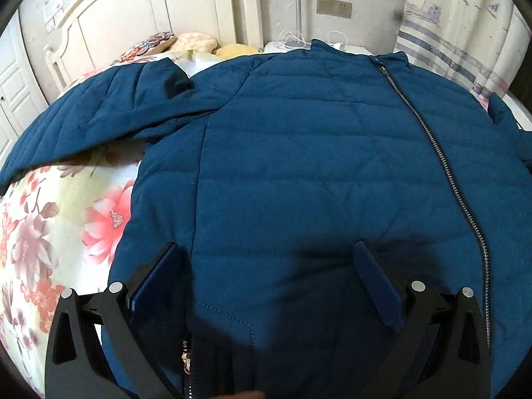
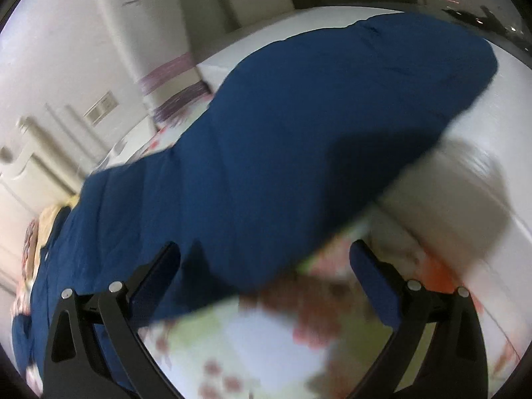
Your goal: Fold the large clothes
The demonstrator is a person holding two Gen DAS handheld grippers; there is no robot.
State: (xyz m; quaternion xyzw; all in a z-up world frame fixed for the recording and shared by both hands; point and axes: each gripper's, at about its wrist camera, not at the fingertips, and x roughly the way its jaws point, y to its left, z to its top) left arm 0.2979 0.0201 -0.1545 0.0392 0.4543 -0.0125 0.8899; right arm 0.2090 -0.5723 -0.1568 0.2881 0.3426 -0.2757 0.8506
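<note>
A large dark blue quilted jacket (image 1: 299, 153) lies front up on a floral bedspread (image 1: 50, 226), zipped, its zipper (image 1: 442, 166) running down the right side. One sleeve (image 1: 99, 116) stretches out to the left. My left gripper (image 1: 266, 262) is open and empty, hovering over the jacket's lower front near the hem. In the blurred right wrist view, the other sleeve (image 2: 299, 126) stretches away to the upper right. My right gripper (image 2: 266, 262) is open and empty, just above the sleeve's lower edge and the bedspread (image 2: 252, 342).
A white headboard (image 1: 139, 10) and pillows (image 1: 173, 43) are at the far left end of the bed. A white nightstand (image 1: 289, 46) with cables stands behind the collar, and a curtain (image 1: 465, 26) hangs at the right. The white bed edge (image 2: 465, 183) runs beside the sleeve.
</note>
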